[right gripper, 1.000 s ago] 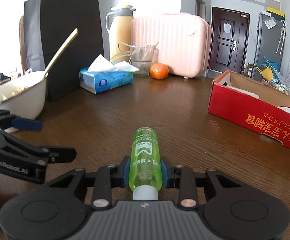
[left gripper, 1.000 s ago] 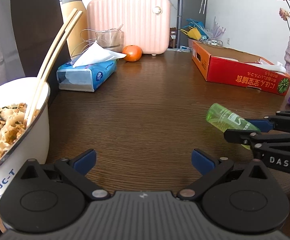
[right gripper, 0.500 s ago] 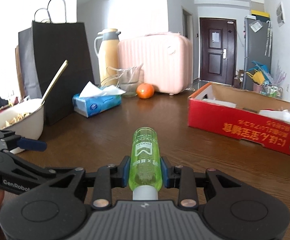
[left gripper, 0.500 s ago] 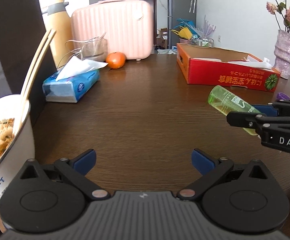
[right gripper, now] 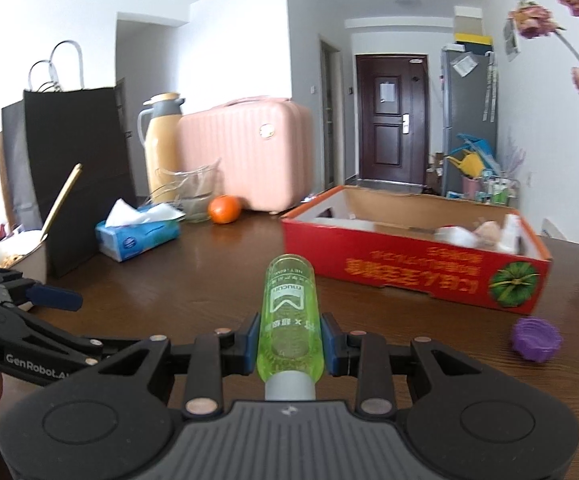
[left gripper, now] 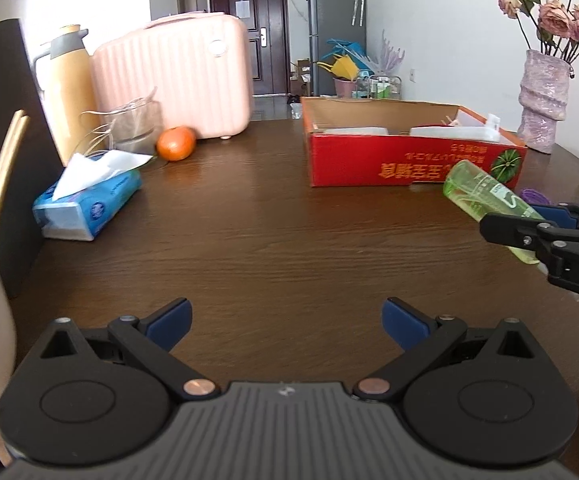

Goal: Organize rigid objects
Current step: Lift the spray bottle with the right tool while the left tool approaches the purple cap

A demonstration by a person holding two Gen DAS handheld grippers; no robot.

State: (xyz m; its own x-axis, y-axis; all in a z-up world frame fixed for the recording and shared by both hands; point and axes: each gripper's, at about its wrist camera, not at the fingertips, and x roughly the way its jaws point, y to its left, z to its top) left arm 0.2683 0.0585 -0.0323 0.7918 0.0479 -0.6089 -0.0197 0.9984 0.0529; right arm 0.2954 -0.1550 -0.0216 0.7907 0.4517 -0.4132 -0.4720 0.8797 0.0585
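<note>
Vase [left gripper: 543, 96] stands whole in left view, cropped in right.

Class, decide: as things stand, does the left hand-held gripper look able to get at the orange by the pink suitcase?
Probably yes. The left hand-held gripper is open and holds nothing, and bare table lies between it and the orange. The tissue pack sits left of that path.

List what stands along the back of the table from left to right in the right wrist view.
Black paper bag → yellow thermos → pink suitcase → red cardboard box.
</note>
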